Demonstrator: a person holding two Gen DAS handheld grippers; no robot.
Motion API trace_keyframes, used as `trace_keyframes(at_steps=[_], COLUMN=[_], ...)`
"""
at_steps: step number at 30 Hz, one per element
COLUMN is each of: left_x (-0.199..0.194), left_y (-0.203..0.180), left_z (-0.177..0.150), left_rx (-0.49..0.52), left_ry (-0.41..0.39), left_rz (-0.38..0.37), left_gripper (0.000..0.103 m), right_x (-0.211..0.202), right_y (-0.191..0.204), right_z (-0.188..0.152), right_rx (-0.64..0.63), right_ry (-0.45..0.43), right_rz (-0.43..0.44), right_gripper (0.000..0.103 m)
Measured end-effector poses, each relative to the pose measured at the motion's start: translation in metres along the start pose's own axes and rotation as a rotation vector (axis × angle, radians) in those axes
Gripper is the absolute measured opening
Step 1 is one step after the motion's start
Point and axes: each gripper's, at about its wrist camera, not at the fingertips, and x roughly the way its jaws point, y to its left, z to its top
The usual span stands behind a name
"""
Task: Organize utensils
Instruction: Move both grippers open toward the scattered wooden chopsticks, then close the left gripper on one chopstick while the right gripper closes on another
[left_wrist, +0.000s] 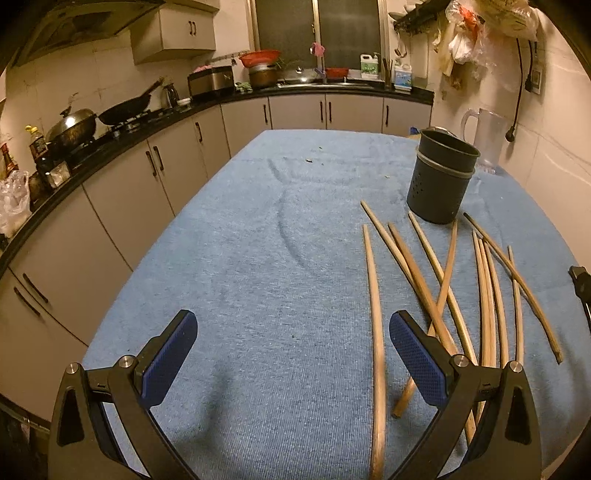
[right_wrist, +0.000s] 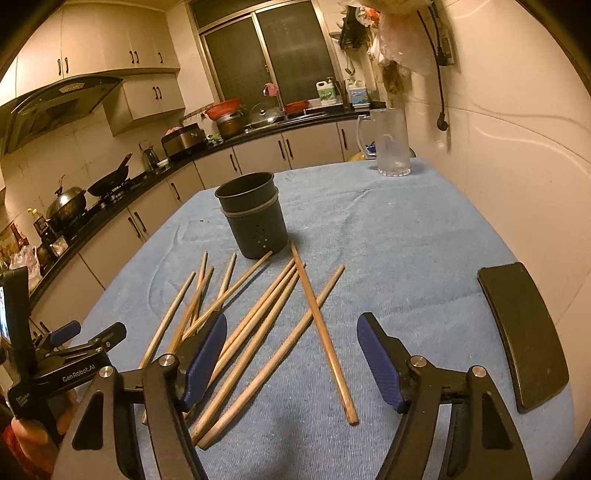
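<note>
The right claw stands well open with nothing gripped; several chopsticks lie loose on the cloth between and under its blue pads, none pressed. The left claw is also wide open and empty, one pale chopstick lying between its pads, the rest of the scatter to its right. Beyond the sticks, further along the blue-covered table, the dark holder stands upright and looks empty. A clear jug sits at the far right, a dark flat object near right. This looks like the approach to a first pick. Next: settle over a single stick, close, then lift it to the holder.
</note>
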Motion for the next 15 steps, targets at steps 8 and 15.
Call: trace_keyframes(at_steps=[8,15], left_x=[0.027,0.057], left_y=[-0.003,-0.014], left_z=[0.016,0.032], left_rx=[0.010,0.027], left_ry=[0.131,0.274], left_rz=[-0.119,-0.197], left_gripper=[0.098,0.077], right_x=[0.031,0.076], right_y=[-0.004,-0.001], right_z=[0.036,0.059], right_rx=[-0.045,-0.097], right_ry=[0.147,0.279], right_rz=[0.054,0.042], right_gripper=[0.057,0.042])
